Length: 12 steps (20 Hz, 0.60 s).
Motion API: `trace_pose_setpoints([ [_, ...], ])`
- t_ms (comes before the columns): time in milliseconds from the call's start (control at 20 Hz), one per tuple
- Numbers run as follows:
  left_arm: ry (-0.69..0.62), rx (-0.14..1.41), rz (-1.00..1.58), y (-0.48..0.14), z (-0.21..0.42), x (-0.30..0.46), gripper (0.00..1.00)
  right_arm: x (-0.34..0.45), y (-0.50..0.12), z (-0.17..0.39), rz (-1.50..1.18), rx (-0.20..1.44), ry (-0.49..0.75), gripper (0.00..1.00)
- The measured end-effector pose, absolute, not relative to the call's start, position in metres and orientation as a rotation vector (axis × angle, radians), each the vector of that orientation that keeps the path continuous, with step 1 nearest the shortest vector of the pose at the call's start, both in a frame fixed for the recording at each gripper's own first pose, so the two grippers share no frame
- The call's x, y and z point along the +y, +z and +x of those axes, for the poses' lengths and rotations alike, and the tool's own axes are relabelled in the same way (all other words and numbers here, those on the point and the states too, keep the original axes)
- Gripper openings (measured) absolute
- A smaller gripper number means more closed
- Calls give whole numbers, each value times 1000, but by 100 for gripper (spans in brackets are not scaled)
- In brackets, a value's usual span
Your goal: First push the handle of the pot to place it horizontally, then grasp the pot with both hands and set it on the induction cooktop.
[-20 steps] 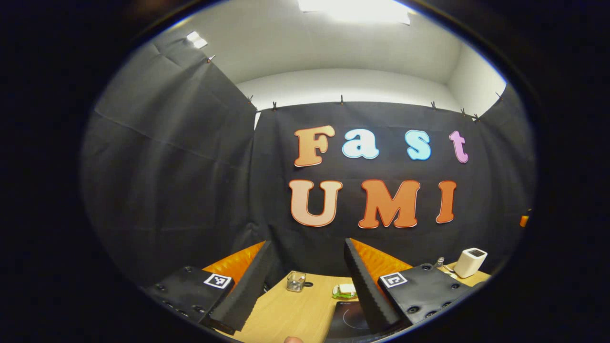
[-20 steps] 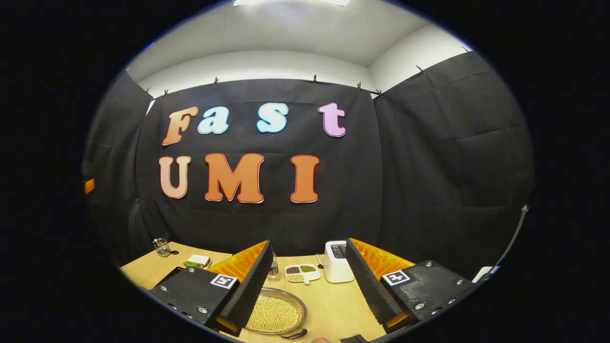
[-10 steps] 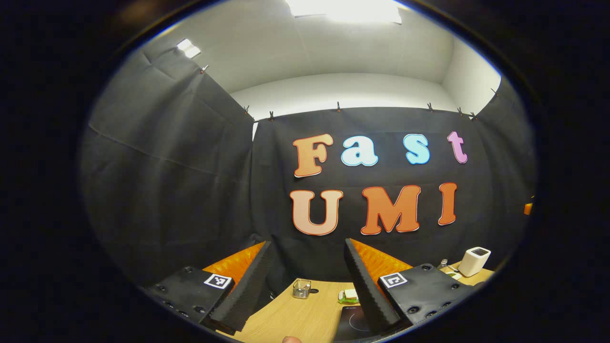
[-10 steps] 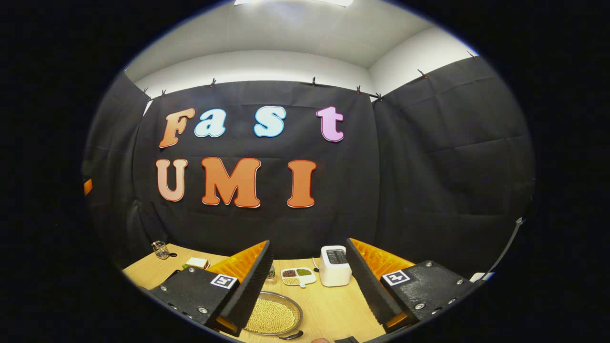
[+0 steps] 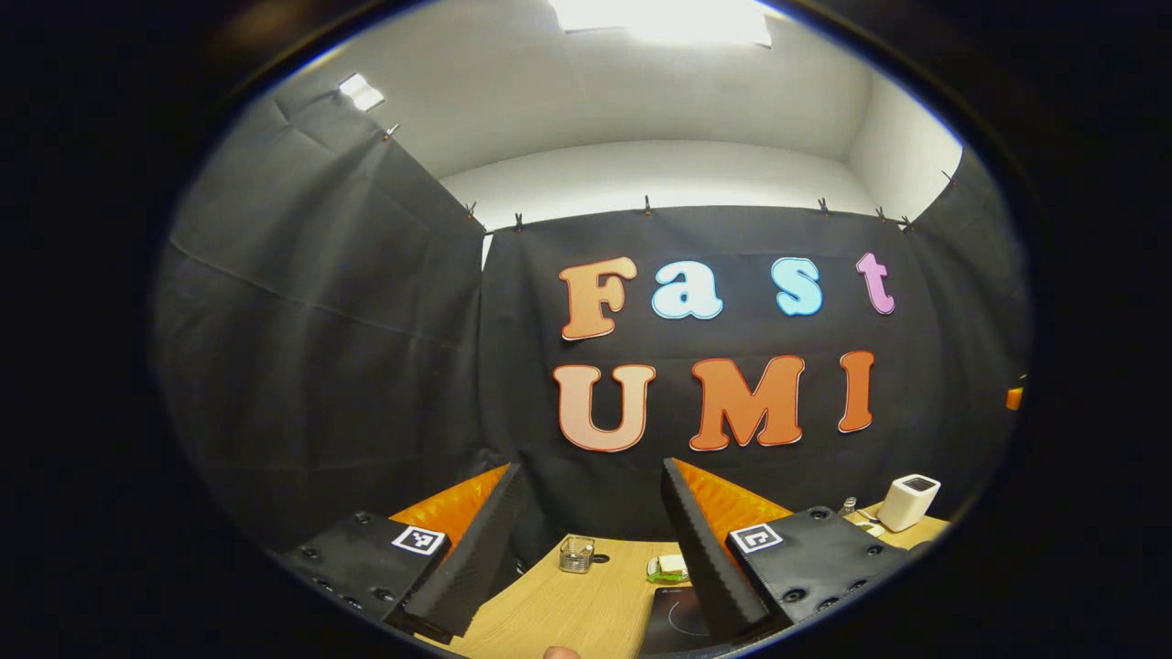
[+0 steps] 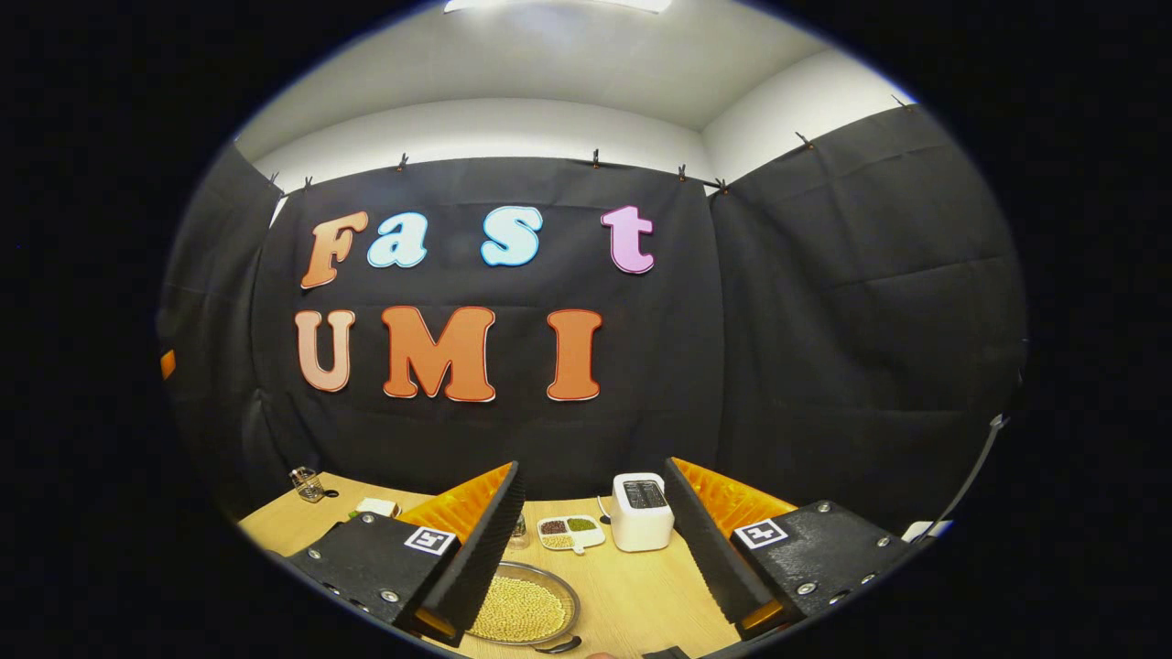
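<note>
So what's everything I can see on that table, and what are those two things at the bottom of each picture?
Pot: one, silvery metal, filled with pale yellow beans, on the table between the right claw's fingers.
Induction cooktop: one, black, near edge of the table, partly behind the left claw's finger.
Toaster: one, white, far side of the table.
Divided dish: one, white, holding dark, green and pale grains, left of the toaster.
Glass holder: one, clear, far left part of the table.
Sandwich: one, pale on a green plate, right of the glass holder.
Table: one, light wood.
Left claw: one, fingers spread open, holding nothing.
Right claw: one, fingers spread open, holding nothing.
</note>
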<state>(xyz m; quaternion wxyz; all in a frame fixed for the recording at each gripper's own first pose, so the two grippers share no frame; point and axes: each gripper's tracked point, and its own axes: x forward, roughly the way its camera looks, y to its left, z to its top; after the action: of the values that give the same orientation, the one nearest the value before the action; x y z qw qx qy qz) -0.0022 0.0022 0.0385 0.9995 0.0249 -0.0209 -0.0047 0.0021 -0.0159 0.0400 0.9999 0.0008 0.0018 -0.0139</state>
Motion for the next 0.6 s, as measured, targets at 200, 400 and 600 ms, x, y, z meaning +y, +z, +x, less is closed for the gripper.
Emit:
trace_pose_setpoints([
  [200,-12,-38,47,37,-4,2,96,-14,38,3,-2,4,-28,95],
  [400,-10,-24,40,32,-2,5,96,-8,34,2,-18,6,-10,82],
  [600,-7,-13,35,28,0,7,97,-2,27,0,-35,19,10,62],
])
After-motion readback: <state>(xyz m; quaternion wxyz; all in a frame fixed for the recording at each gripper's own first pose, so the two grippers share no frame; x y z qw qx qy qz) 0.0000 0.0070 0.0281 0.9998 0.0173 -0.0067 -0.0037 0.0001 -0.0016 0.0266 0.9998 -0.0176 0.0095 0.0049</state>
